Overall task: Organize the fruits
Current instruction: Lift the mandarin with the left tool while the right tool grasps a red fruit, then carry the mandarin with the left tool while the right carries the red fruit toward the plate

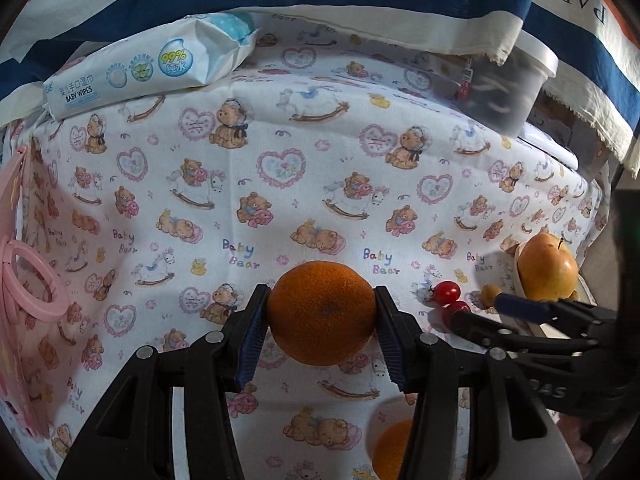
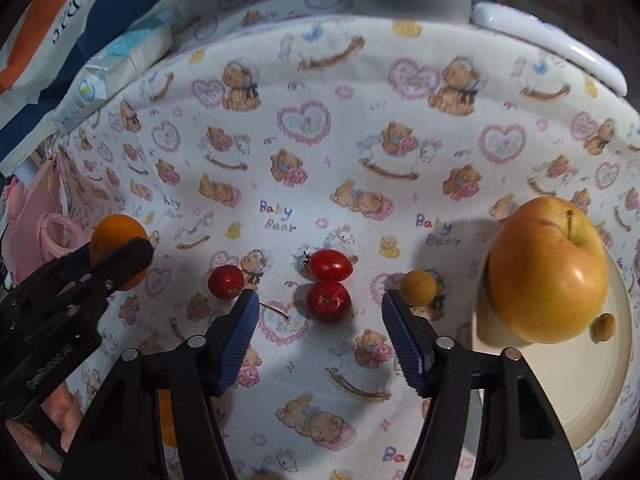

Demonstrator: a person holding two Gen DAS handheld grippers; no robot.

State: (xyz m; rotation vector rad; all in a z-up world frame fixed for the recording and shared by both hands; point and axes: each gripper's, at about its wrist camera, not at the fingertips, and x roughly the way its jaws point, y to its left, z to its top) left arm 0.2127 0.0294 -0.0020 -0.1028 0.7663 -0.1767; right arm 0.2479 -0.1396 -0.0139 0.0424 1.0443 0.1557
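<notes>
Orange (image 1: 322, 312) pinched in left claw (image 1: 320, 316), lifted off surface for sorting; right claw (image 2: 320, 320) gaping, empty, framing cherry (image 2: 328, 301).

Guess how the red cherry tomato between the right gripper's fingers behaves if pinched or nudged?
The cherry tomato looks smooth and glossy, so probably slippery against the pads. Its rounded shape on flat cloth suggests it rolls if nudged. Likely soft; squeeze gently.

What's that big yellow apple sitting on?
The apple sits on a cream plate, near its far rim. A small round brownish fruit lies on the plate beside it. The plate surface right under the apple is hidden.
</notes>
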